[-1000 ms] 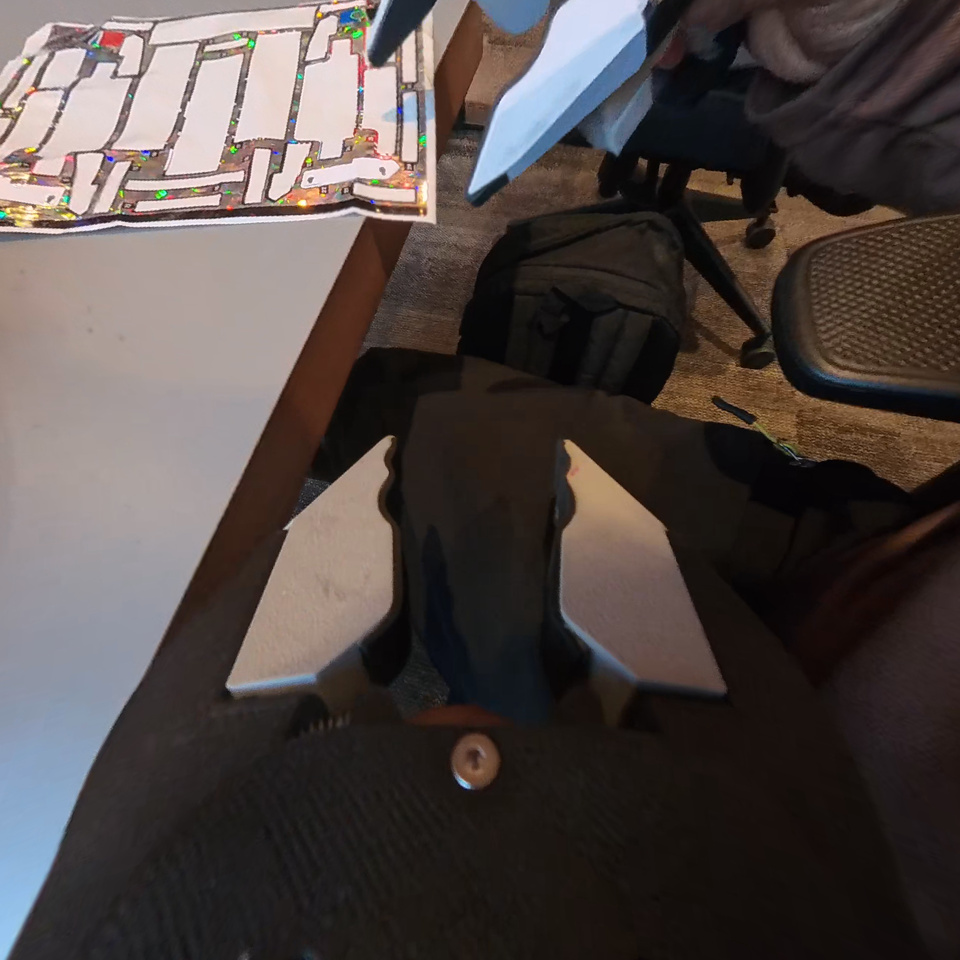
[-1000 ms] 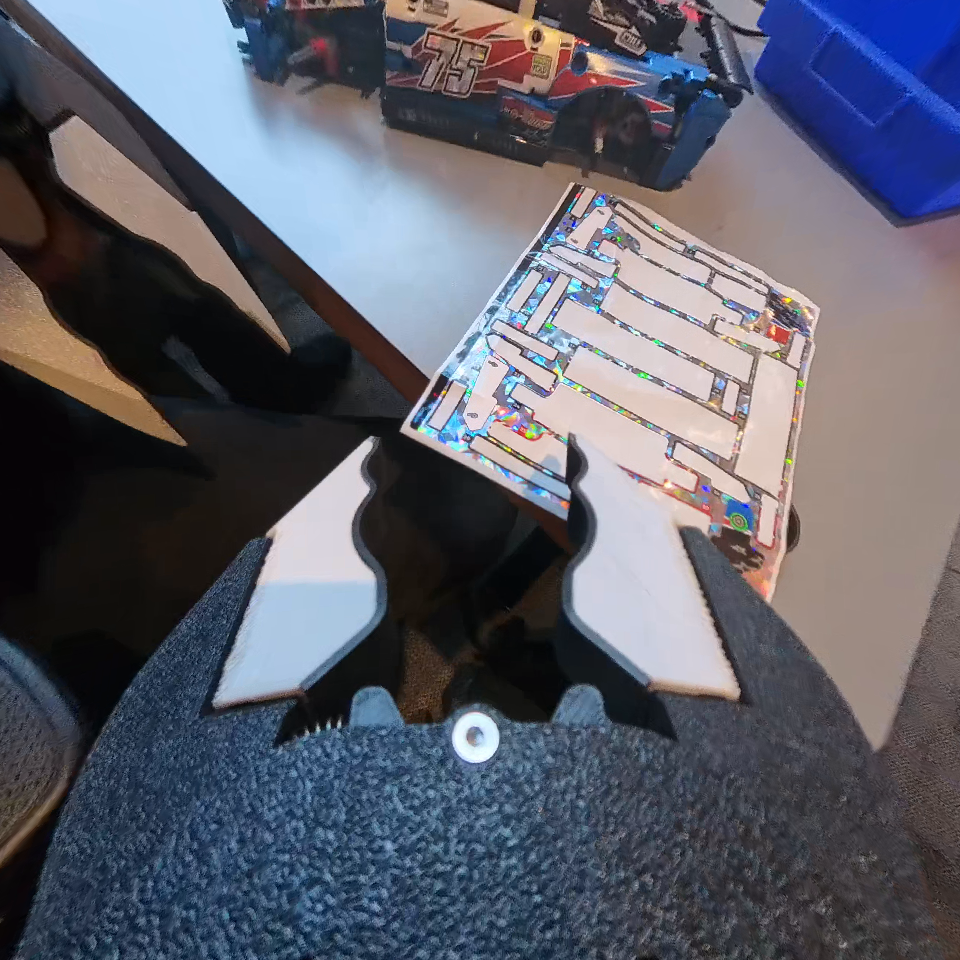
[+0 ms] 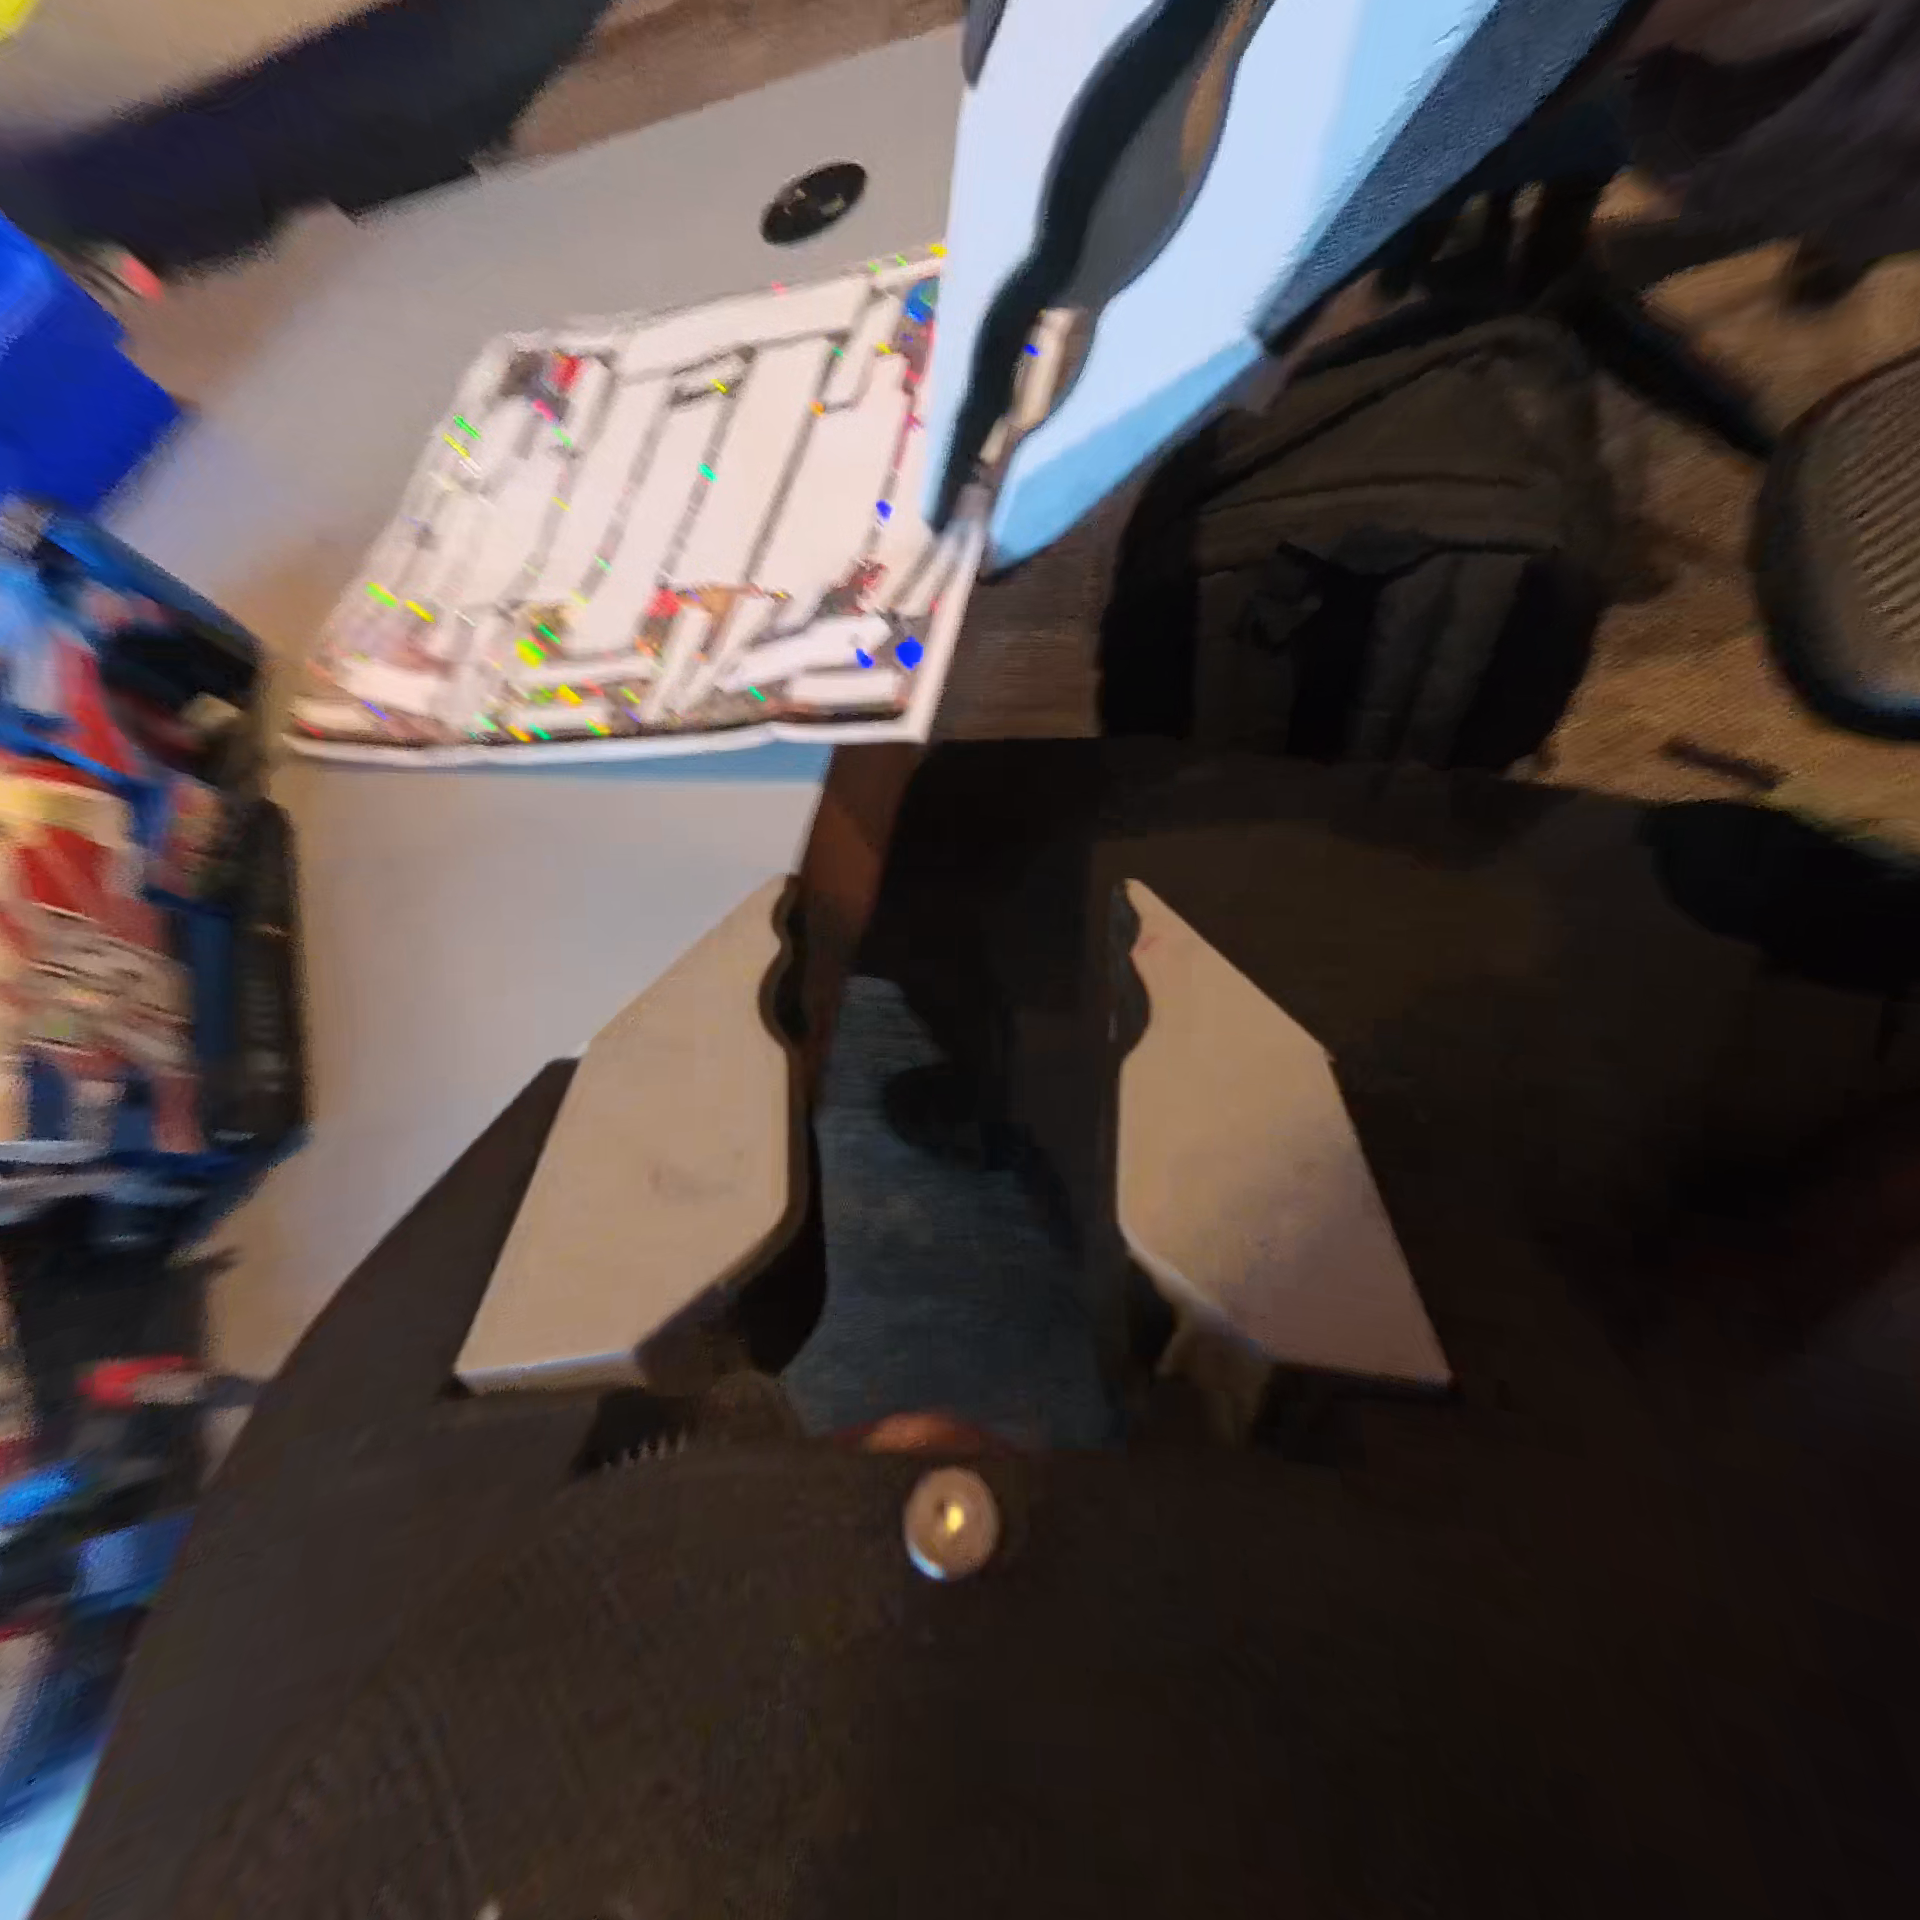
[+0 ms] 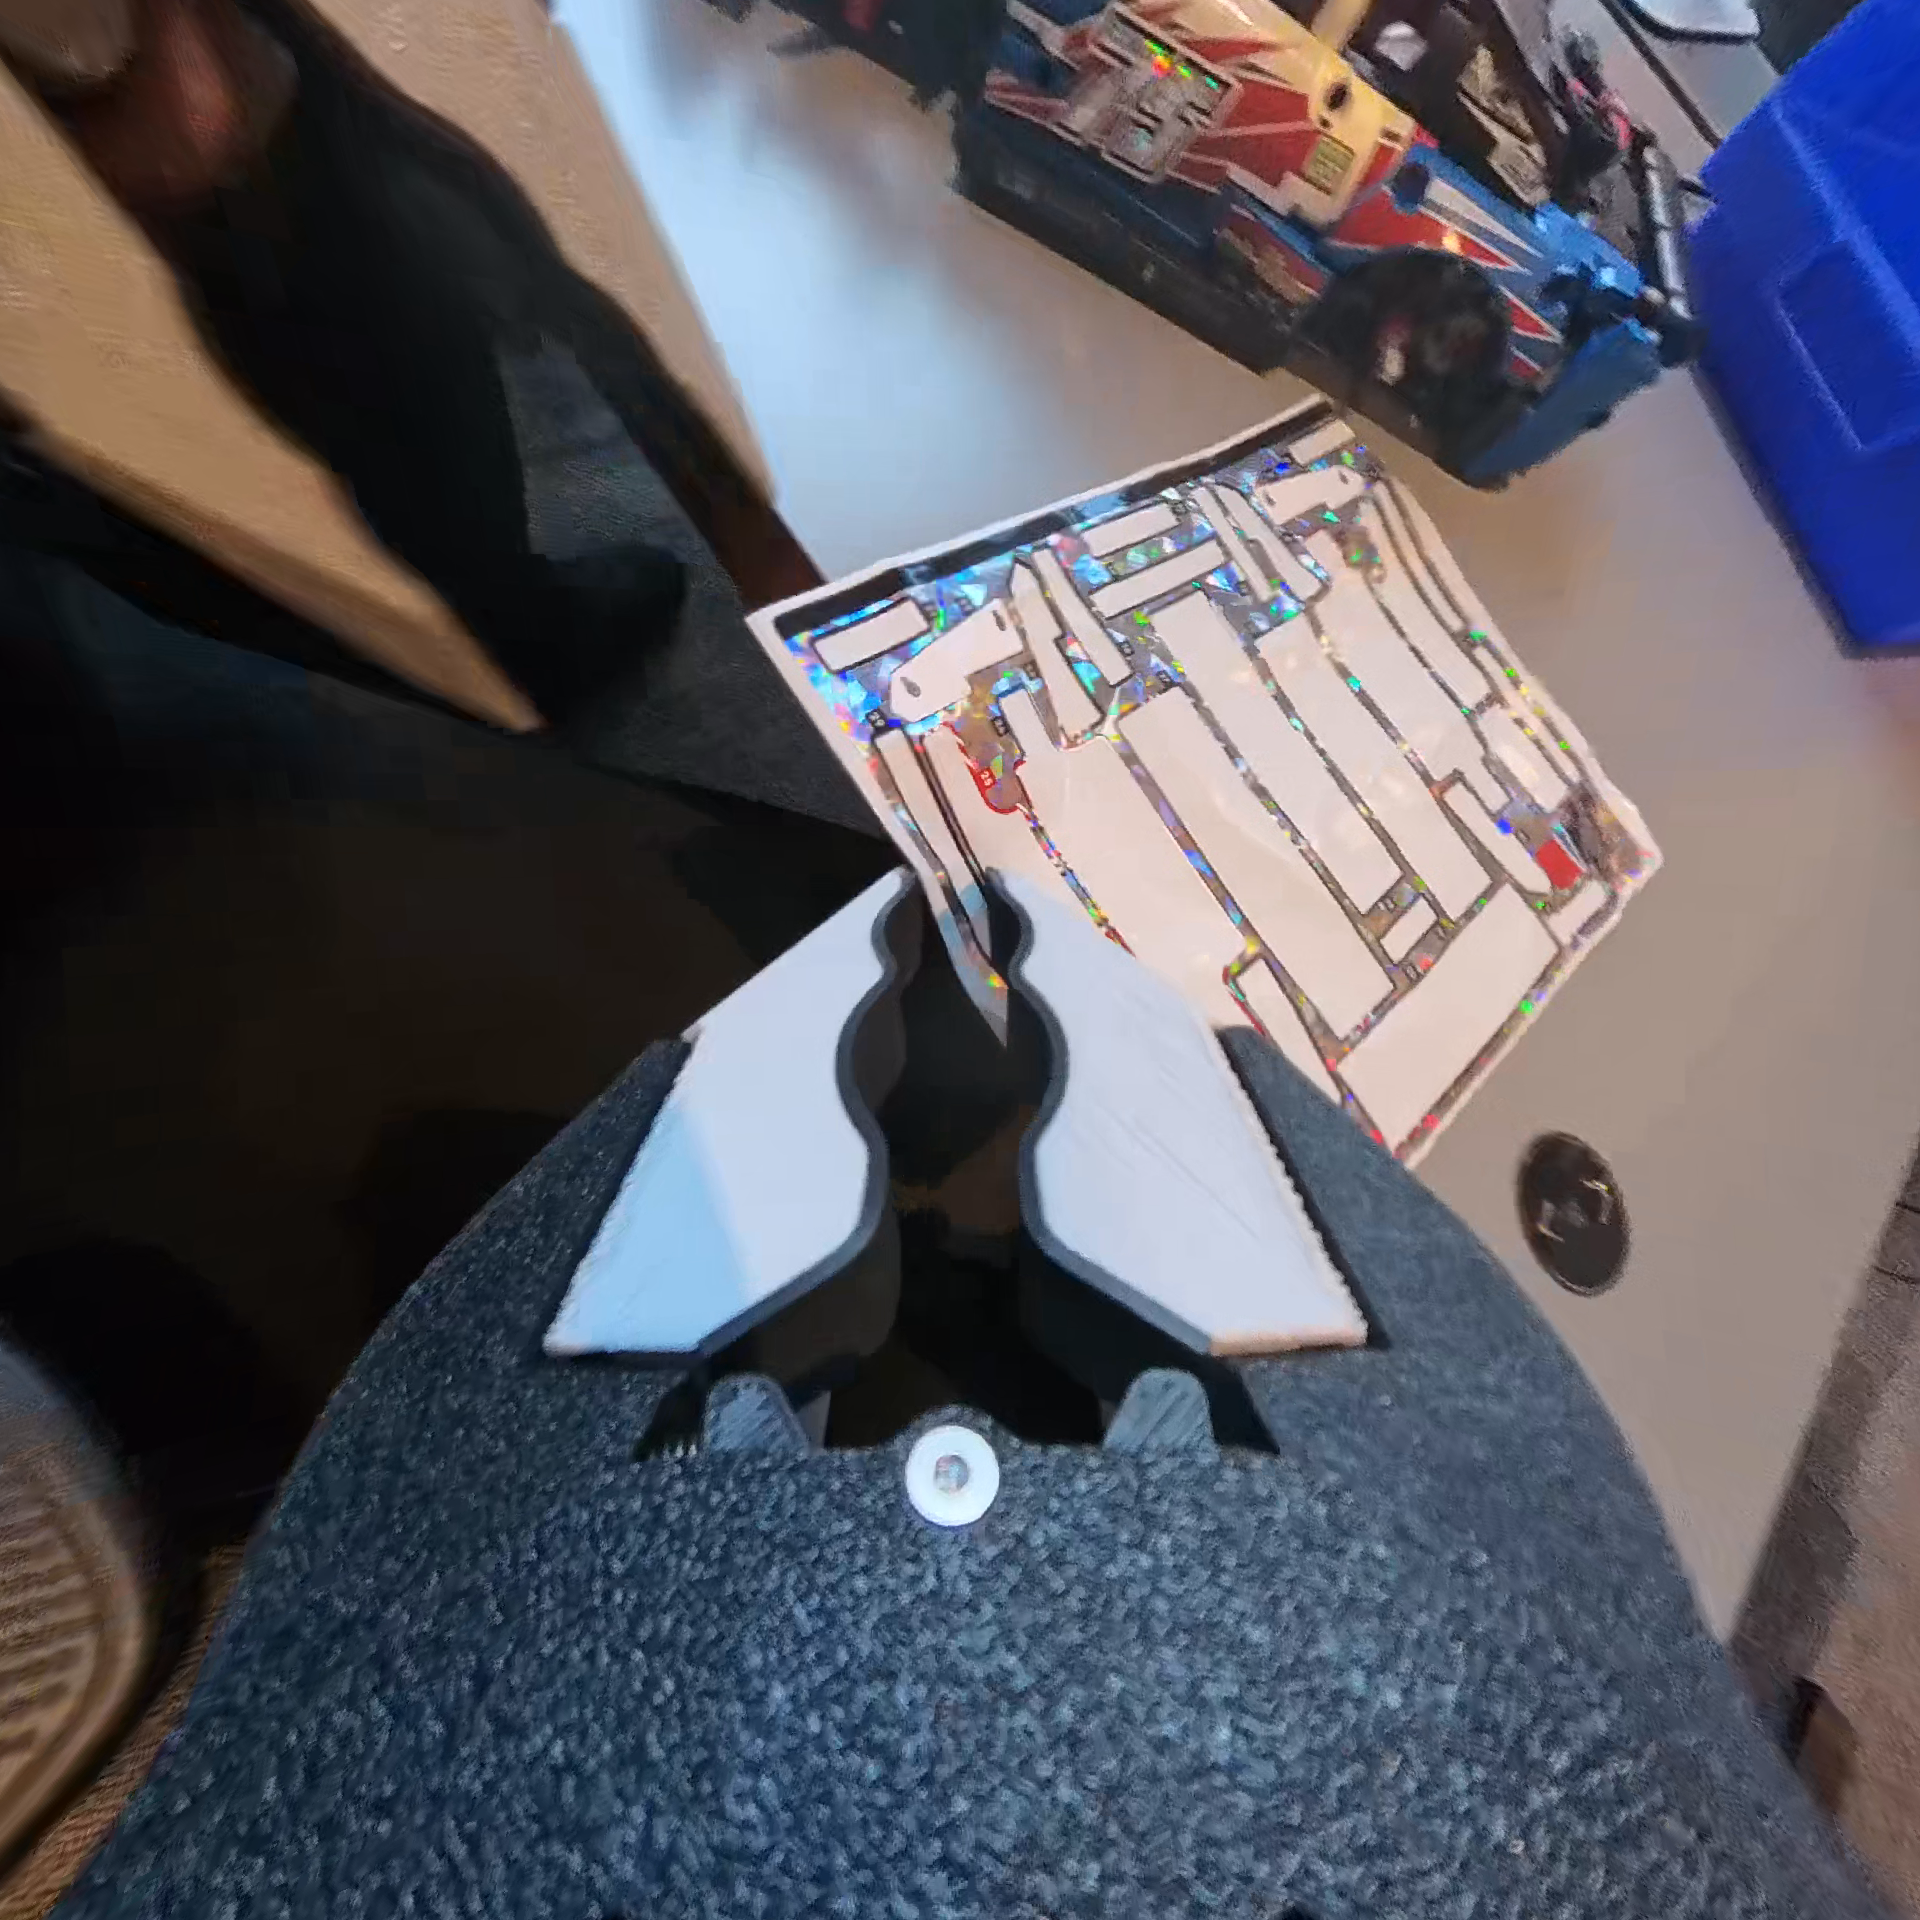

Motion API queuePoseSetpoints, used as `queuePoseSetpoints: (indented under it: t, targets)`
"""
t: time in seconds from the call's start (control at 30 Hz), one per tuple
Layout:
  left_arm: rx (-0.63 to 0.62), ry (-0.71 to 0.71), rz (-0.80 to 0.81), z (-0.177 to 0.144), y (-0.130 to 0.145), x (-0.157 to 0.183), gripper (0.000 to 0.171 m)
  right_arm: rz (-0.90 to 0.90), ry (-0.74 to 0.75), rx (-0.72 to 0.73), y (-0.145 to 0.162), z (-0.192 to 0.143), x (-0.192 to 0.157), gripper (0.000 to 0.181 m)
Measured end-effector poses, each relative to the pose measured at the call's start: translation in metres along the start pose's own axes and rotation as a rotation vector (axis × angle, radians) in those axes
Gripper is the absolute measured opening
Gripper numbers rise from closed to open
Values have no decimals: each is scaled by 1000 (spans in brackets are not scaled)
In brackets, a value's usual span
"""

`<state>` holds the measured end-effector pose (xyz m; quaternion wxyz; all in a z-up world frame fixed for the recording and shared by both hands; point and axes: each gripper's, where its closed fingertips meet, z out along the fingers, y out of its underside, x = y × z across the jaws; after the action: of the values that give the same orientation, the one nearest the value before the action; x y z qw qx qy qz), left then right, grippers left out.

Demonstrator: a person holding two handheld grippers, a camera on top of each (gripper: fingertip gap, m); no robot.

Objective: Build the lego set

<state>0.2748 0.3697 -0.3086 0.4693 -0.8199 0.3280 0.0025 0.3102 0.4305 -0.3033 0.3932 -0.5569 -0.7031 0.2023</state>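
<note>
Lego car [image 4: 1340, 208] sits at the desk's [image 4: 883, 343] far side while the sticker sheet [image 4: 1278, 790] (flat a second ago) now lifts off the edge, corner pinched by the right tool [image 4: 958, 896]; left tool [image 3: 956, 935] hangs spread, empty. Decals come next, I'd judge.

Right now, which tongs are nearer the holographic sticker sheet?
Right. The right tongs are pinching a corner of the holographic sticker sheet. The left tongs are open, apart from it, off the table's edge.

I count one sticker sheet [image 4: 1278, 790], one lego car [image 4: 1340, 197], one blue bin [image 4: 1829, 312], one backpack [image 3: 1361, 540], one chair [image 3: 1849, 540] and my two grippers, left [image 3: 956, 914] and right [image 4: 956, 894].
</note>
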Motion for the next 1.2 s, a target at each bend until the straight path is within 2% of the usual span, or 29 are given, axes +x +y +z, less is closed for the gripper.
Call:
queuePoseSetpoints:
  t: [0.07,0.23,0.3,0.33,0.5,0.6,0.7,0.8,0.87,0.97,1.13,1.2]
  targets:
    - [3,-86,140,-3,-8,-13,58,21,-40,25,-7,1,-12,12]
    - [-48,-144,349,10,-15,-19,58,85,-88,97,-25,-1,-23,9]
    - [-45,-170,406,12,-16,-22,16,108,-114,131,-34,-4,-27,9]
    - [-36,-173,408,13,-16,-22,0,117,-128,145,-37,-6,-29,11]
    - [-39,-161,331,10,-6,-25,0,228,-135,205,-40,-22,-17,25]
    - [-29,-167,315,6,-4,-27,1,359,-57,242,-30,-36,10,26]
    - [-16,-162,302,4,-2,-26,1,606,43,279,-4,-48,45,25]
    - [-2,-155,284,3,-1,-23,1,887,42,314,28,-54,64,26]
    - [2,-157,288,2,0,-22,1,985,8,333,40,-55,65,27]
    - [12,-153,280,-1,1,-18,2,1027,0,336,48,-56,63,31]
    - [9,-136,269,-4,8,-9,2,1064,-92,306,45,-44,47,37]
    - [5,-135,271,-5,12,-6,2,1094,-161,336,38,-40,38,37]
